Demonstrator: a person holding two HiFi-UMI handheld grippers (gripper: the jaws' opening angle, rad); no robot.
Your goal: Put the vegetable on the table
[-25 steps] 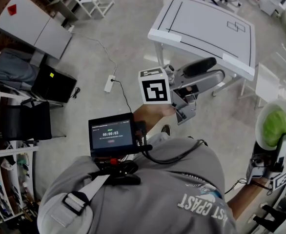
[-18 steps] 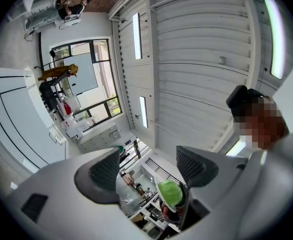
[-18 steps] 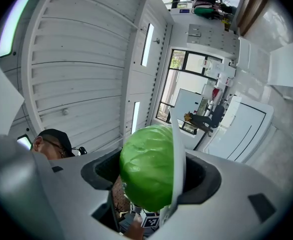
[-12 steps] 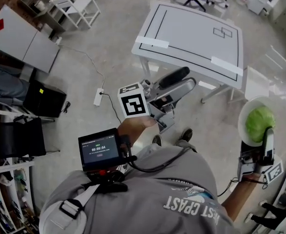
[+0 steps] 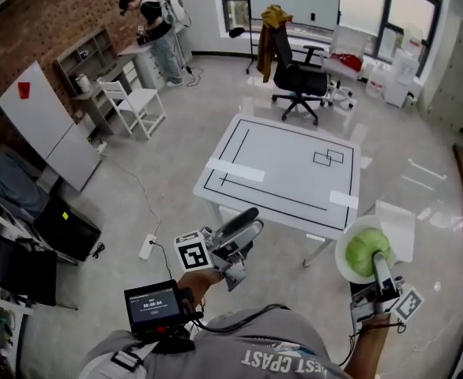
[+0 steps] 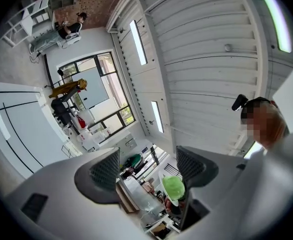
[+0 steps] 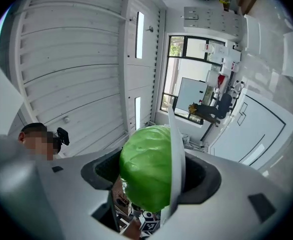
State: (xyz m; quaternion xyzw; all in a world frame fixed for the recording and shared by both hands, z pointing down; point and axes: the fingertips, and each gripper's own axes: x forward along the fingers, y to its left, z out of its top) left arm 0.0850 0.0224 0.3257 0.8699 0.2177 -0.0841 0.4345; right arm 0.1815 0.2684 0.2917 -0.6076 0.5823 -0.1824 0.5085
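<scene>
Cabbage (image 5: 359, 247), with its plate (image 5: 342, 264), sits clenched in our right hand-held gripper (image 5: 376, 263) beside the counter (image 5: 287, 172), left hand-held gripper (image 5: 257, 219) released and empty; we judge transport under way, requiring reach and level set-down.

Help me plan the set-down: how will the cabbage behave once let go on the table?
The cabbage looks round, so it will probably roll unless the plate cups it. The right gripper pinches it against that plate without visible denting, so it seems firm. Its smooth, glossy skin may be slippery.
</scene>
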